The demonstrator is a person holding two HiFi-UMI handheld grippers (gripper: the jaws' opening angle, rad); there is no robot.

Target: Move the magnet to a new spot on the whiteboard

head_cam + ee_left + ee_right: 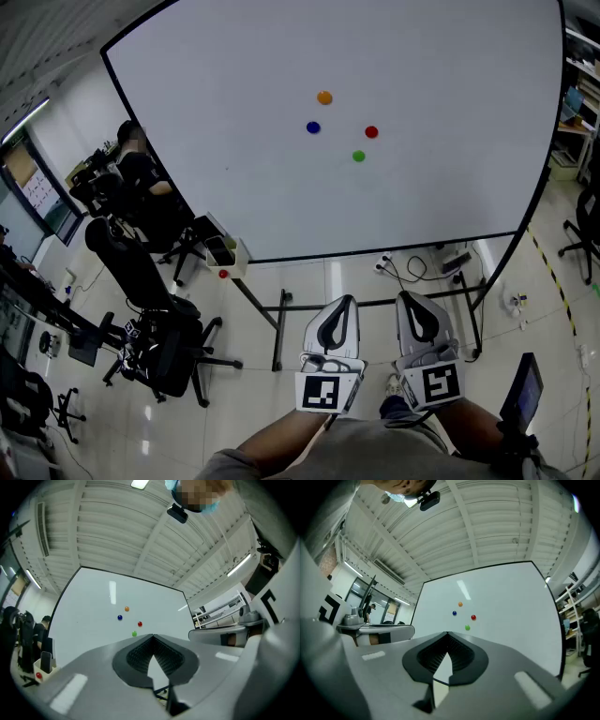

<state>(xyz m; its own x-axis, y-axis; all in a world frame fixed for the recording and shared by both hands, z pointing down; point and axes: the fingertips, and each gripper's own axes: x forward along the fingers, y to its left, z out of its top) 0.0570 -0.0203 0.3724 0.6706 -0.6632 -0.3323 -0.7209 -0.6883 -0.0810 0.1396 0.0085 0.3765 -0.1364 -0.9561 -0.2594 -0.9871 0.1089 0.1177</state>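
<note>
Four round magnets sit close together on the whiteboard (450, 141): an orange magnet (324, 97), a blue magnet (313, 127), a red magnet (371, 132) and a green magnet (358, 157). Both gripper views show them too, the green magnet (134, 633) lowest, just above the jaw tips, and the green magnet (467, 627) likewise. My left gripper (343, 302) and right gripper (408, 298) hang side by side low in the head view, well short of the board. Both are shut with their jaw tips touching and nothing between them.
The whiteboard stands on a black frame (277, 323) over a glossy floor. A small tray (225, 253) with a red magnet sits at its lower left corner. Black office chairs (159, 337) and a seated person (141, 178) are at the left. Cables lie below the board.
</note>
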